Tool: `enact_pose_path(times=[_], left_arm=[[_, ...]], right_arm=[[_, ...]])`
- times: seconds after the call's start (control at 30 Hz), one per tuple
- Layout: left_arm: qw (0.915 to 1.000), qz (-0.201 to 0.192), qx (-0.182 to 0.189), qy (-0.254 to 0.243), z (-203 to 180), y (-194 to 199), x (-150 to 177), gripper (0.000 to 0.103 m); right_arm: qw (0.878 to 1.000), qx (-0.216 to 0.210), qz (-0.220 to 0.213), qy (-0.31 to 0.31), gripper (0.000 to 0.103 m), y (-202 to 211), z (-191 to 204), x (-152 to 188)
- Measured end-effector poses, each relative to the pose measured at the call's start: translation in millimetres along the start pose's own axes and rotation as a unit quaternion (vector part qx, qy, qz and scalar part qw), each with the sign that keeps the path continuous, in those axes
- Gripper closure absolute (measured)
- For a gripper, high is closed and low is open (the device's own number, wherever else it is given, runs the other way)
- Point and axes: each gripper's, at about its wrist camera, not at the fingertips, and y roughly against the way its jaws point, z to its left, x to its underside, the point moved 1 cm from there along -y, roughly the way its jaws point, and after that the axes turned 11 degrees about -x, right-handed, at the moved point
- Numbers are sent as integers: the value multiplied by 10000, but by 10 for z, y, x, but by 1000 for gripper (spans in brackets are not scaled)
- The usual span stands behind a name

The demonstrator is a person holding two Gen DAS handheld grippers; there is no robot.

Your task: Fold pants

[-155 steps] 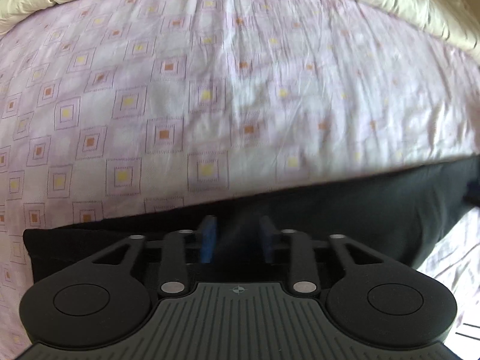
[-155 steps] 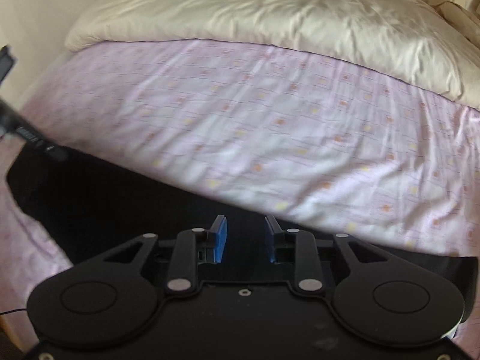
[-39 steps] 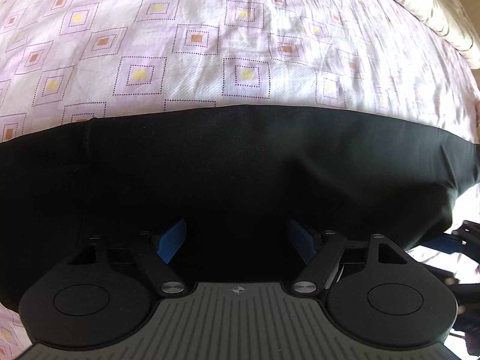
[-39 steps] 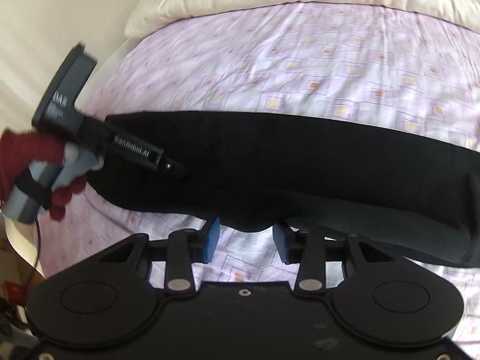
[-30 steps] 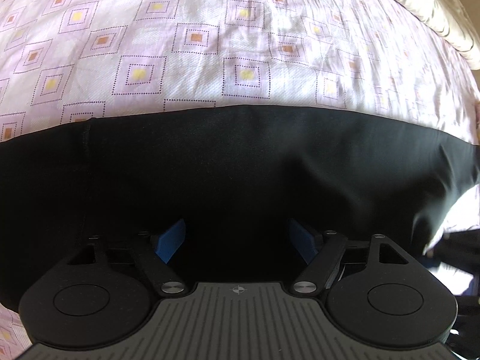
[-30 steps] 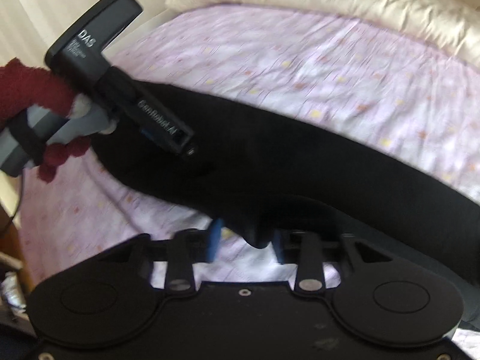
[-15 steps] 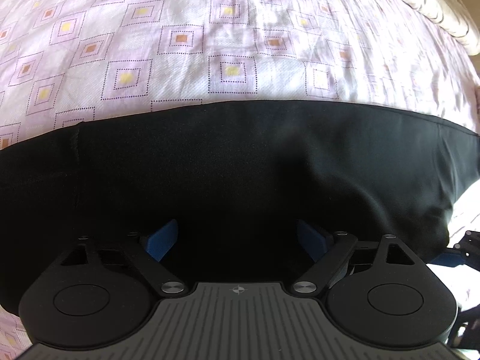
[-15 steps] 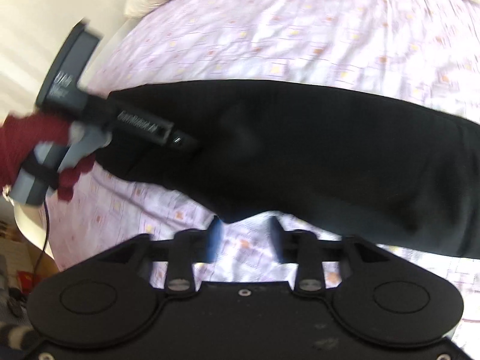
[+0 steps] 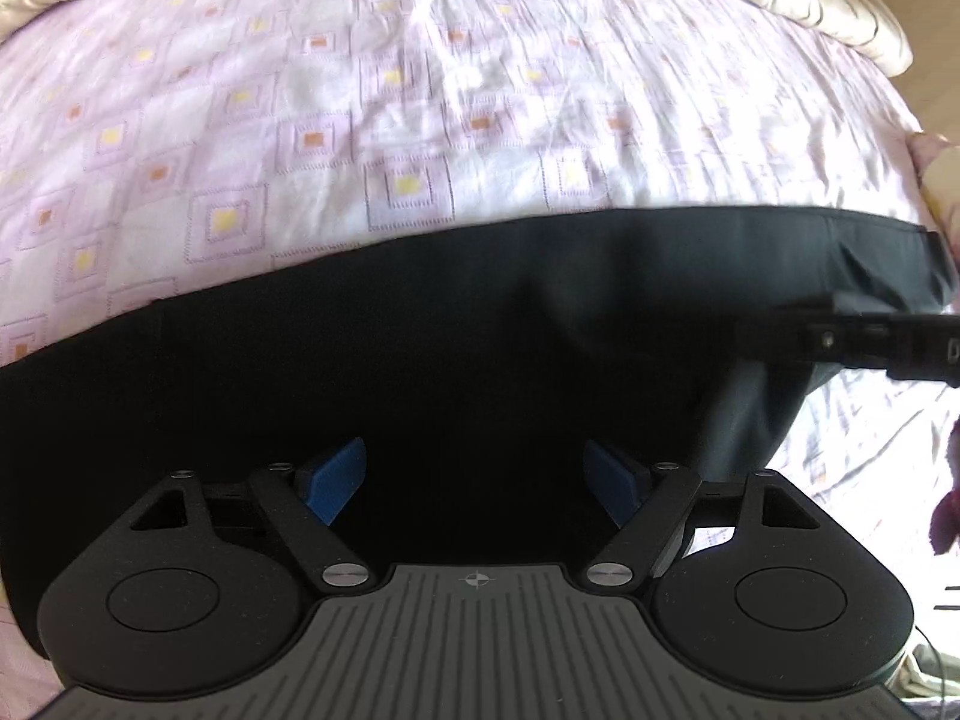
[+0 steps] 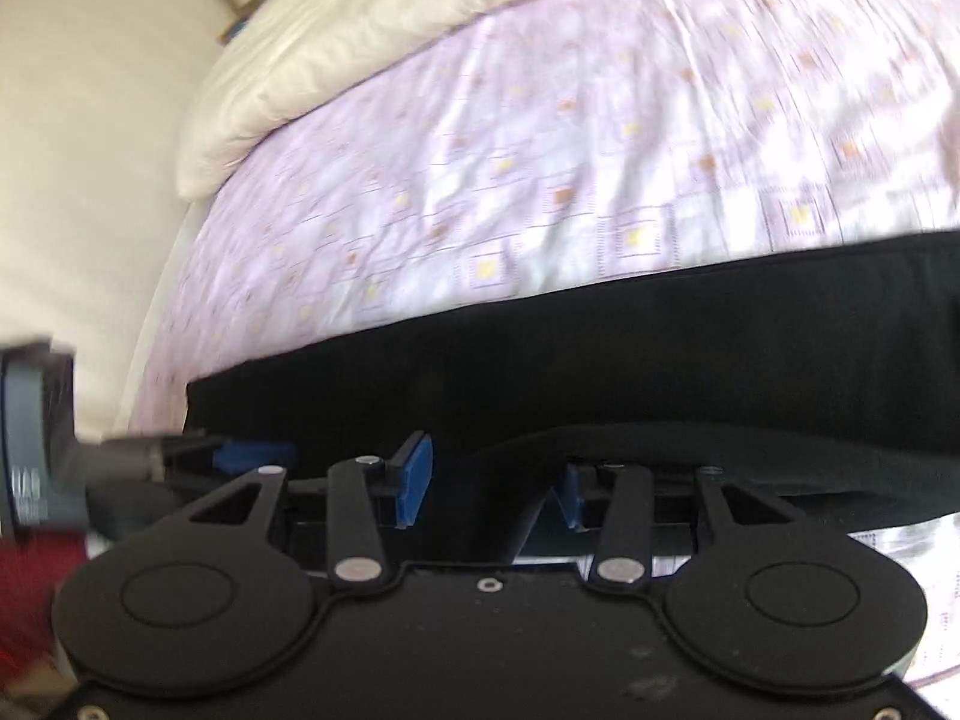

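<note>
Black pants [image 9: 420, 348] lie in a long band across the pink patterned bedsheet [image 9: 390, 120]. My left gripper [image 9: 477, 474] is open, its blue pads spread wide just over the black cloth. My right gripper [image 10: 489, 489] is open too, low at the near edge of the pants [image 10: 600, 360], with a raised fold of cloth between its blue pads. The right gripper's body shows at the right edge of the left wrist view [image 9: 870, 342]. The left gripper shows at the left edge of the right wrist view [image 10: 228, 456].
A cream duvet [image 10: 360, 30] lies bunched along the far side of the bed. A pale wall [image 10: 78, 180] runs along the bed's left edge. A hand in a dark red glove [image 10: 30, 600] holds the left gripper.
Both views have dropped lower over the pants. The right gripper has moved in from bare sheet to the near edge of the pants. The left gripper's jaws stay wide.
</note>
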Motion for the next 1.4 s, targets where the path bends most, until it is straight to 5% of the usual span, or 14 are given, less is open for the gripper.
enact_pose_path(times=[0.13,0.27,0.47,0.5,0.53,0.6,0.7,0.8,0.97,1.07,1.23,1.4], left_arm=[[9993,176,23,327,83,-130,-64,23],[9993,327,-62,195,49,-153,-134,22],[9991,375,-52,207,37,-157,-186,20],[9991,376,-46,209,42,-158,-187,20],[9991,376,-36,214,46,-151,-186,20],[9991,372,-18,202,52,-124,-191,22],[9997,200,-91,125,63,15,-187,26],[9999,-19,-146,-36,62,165,-137,26],[9983,-11,-421,-391,62,170,16,26],[9963,247,-644,-508,167,21,146,26],[9969,-1,-585,-534,210,44,259,26],[9969,43,-670,-410,175,19,258,26]], right_arm=[[9997,-111,104,172,51,84,51,98],[9940,-233,424,977,44,88,277,360],[9625,69,887,2562,44,-150,568,764],[9578,199,880,2730,52,-213,590,803],[9553,297,877,2809,71,-265,604,827],[9626,403,968,2500,97,-340,575,807],[9845,-132,972,1456,98,-232,494,714],[9906,-507,1185,449,98,-109,360,721],[9870,-174,1454,-670,99,-184,-16,804],[9853,73,1579,-653,102,-242,-60,856],[9835,349,1772,-138,100,-156,67,972],[9911,197,1090,740,96,172,436,889]])
